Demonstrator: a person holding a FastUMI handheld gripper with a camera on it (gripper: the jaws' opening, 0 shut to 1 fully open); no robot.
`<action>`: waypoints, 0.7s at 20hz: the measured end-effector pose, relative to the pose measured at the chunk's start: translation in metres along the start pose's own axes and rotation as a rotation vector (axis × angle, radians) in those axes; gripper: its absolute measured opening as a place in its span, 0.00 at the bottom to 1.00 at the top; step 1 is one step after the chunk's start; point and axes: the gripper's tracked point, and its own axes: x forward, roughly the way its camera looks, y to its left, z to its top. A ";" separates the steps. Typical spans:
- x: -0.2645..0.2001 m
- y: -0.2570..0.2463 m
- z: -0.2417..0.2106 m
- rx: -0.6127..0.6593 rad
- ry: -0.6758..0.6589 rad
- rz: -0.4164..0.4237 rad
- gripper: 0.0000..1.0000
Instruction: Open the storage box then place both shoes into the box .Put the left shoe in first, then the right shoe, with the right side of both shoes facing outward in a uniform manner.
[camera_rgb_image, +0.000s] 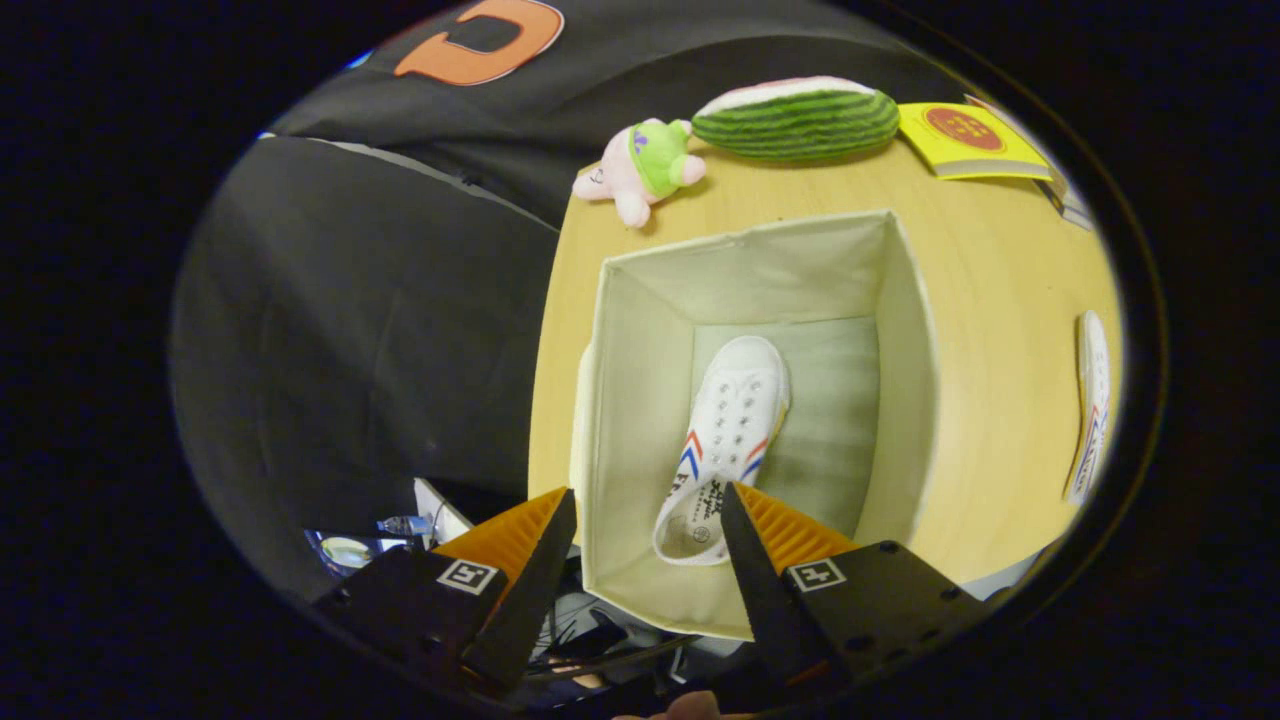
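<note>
The tool hangs above the open box with its fingers spread wide apart, gripping nothing. It points steeply down over the box's near wall. One shoe lies flat on the box floor, just ahead of and between the fingers, toe pointing away. The box is pale fabric, square, with soft walls. The other shoe lies on the wooden desk beside the box. A plush toy, a striped watermelon cushion and a yellow book sit beyond the box.
</note>
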 end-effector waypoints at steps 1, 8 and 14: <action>-0.010 0.001 0.002 -0.024 -0.023 -0.005 0.90; -0.094 -0.023 0.024 -0.177 -0.185 -0.111 0.91; -0.176 -0.107 0.055 -0.267 -0.353 -0.323 0.92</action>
